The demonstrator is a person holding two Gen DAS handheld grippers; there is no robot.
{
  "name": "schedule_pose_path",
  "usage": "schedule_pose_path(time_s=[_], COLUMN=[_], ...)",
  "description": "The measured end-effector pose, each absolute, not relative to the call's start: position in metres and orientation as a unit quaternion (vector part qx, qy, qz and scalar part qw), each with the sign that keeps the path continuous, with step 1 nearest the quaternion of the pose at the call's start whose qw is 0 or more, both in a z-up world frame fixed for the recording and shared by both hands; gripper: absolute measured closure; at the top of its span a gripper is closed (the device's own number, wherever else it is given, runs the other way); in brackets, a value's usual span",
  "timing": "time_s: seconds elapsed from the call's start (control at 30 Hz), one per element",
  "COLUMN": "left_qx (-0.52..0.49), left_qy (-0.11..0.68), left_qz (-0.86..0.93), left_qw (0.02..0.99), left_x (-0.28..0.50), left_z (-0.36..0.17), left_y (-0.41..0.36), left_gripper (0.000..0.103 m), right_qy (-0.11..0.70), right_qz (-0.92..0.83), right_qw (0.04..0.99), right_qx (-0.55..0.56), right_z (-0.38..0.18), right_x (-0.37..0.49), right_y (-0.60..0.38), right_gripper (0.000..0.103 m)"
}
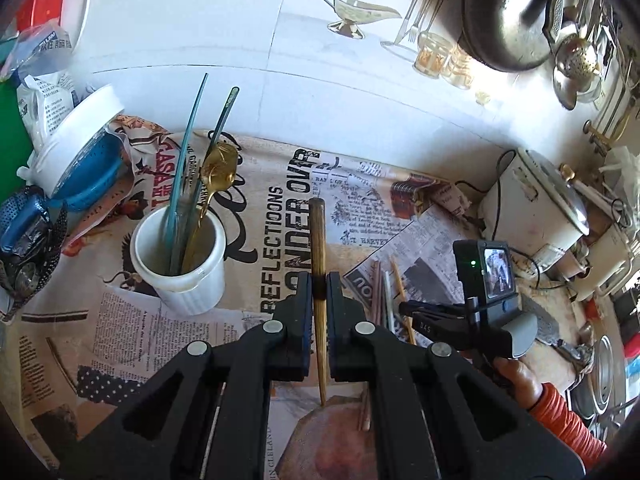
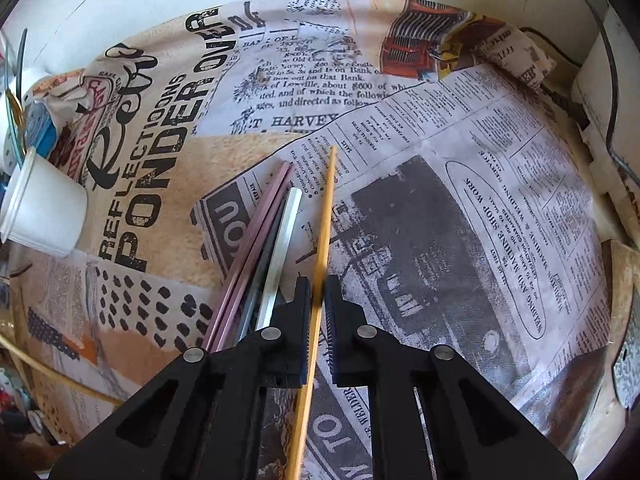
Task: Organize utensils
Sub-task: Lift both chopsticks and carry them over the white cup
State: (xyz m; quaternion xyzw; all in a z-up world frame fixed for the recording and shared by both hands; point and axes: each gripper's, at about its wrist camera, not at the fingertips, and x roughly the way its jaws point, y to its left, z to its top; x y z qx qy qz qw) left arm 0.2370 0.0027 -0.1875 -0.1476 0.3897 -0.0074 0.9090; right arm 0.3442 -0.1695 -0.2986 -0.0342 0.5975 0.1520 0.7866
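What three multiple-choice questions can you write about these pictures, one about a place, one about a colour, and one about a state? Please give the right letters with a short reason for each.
1. Where do the pink chopsticks lie?
A. On the printed cloth
B. Inside the white cup
C. Between the fingers of the left gripper

2. What colour is the spoon that stands in the white cup?
A. Red
B. Gold
C. Black

3. What is the state of the left gripper?
A. Wide open and empty
B. Shut on a blue straw
C. Shut on a dark wooden chopstick

Answers:
1. A: they rest flat on the printed cloth, beside a clear stick, to the left of the right gripper.
2. B: its bowl shines gold above the cup's rim.
3. C: both pads press the dark wooden chopstick, which points forward.
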Motion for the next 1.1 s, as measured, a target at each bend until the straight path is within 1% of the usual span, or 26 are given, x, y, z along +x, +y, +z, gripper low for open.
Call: schedule_pose_path(time_s=[0.23,0.57,0.8,1.1], left_qx=[-0.138,-0.124,-0.112,-0.104], left_qy=[0.384,0.368,0.353,0.325], left_qz=[-0.013,-0.014,-0.015,-0.010], left_qw=[0.913,0.921,0.929,0.940], left_x=[0.235,0.231,0.223,0.209], left_z=[-0.182,-0.168,-0.155,-0.134], left_y=[-0.006,-0.013,-0.017,-0.010], left_gripper=[0.098,0.098,0.098,0.098], right_qy=[0.591,0.524,0.486,0.439], right_qz=[0.162,0.186,0.196,0.218], right_qw=[0.790,0.831,0.851,0.872], right_qx=[-0.017,0.022,0.020,0.021], right_z=[-0.286,-0.227,-0.195,-0.158], right_x=[0.337,0.293,0.265,0.250], right_y=[-0.175,-0.193,-0.188,-0.175], right_gripper=[0.098,0.098,0.098,0.098])
